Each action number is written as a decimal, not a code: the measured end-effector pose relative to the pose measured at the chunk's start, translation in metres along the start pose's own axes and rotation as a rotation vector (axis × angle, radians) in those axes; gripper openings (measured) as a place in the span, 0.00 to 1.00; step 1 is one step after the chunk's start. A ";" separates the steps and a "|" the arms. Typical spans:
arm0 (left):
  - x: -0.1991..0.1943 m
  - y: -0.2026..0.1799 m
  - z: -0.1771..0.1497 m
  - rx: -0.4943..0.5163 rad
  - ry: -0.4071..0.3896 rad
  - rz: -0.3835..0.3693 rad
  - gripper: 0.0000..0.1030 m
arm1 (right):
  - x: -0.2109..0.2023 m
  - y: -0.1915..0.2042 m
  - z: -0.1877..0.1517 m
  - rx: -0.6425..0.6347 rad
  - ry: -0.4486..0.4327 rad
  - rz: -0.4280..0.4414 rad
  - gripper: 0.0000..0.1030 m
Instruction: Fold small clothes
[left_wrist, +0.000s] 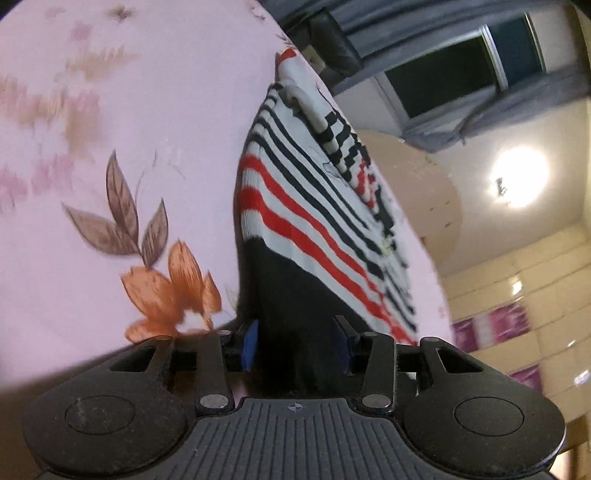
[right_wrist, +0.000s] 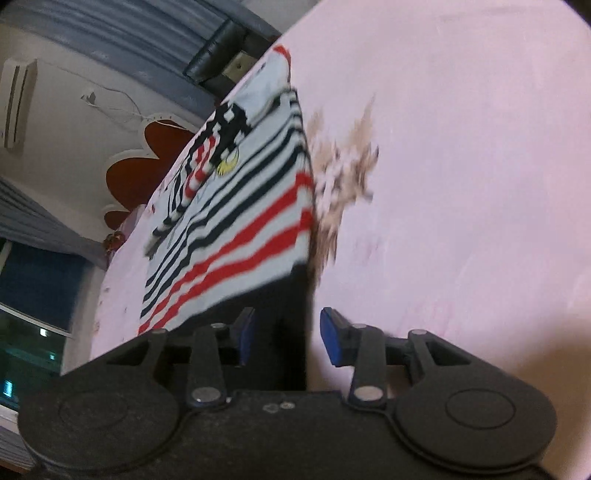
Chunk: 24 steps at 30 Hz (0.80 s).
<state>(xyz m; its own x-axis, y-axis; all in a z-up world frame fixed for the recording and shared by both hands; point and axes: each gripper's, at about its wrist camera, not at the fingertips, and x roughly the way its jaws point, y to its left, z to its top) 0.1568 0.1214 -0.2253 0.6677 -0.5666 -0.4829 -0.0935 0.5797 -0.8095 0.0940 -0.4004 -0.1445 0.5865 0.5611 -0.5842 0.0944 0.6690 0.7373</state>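
A small striped knitted garment (left_wrist: 314, 206), white with red and navy bands and a black hem, is spread flat on a pink flowered bedsheet (left_wrist: 110, 129). Its black hem corners are seen at both grippers.

In the left wrist view, the black hem is seen running between the blue pads (left_wrist: 250, 343) of the left gripper (left_wrist: 295, 345), which is set at a middling width; the cloth fills the gap, but a firm pinch cannot be confirmed. In the right wrist view, the right gripper (right_wrist: 288, 338) is also partly closed: the hem's edge lies against the left pad, while the right pad (right_wrist: 330, 341) stands clear over bare sheet, so no grip is shown there.

The garment is judged to be light, soft and limp, with some stretch in the knit. It will sag and drape once lifted, and a thin pinch may slip. The thicker black hem band, taken at its two corners, is judged the best hold, so that the edge can be carried over evenly and the stripes kept straight.
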 end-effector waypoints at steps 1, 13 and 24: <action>0.003 0.001 0.000 -0.010 0.001 -0.013 0.42 | 0.002 0.001 -0.002 0.008 0.000 0.012 0.37; 0.023 -0.011 0.006 0.054 -0.019 0.001 0.07 | 0.018 0.007 -0.007 -0.012 -0.020 0.020 0.06; 0.005 0.008 -0.005 0.015 -0.089 -0.010 0.06 | 0.009 -0.001 -0.013 -0.013 -0.061 -0.006 0.05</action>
<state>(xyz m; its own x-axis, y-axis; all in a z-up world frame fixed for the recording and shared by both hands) 0.1555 0.1199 -0.2356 0.7315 -0.5184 -0.4429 -0.0759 0.5836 -0.8085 0.0890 -0.3901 -0.1548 0.6342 0.5260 -0.5667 0.0879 0.6791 0.7287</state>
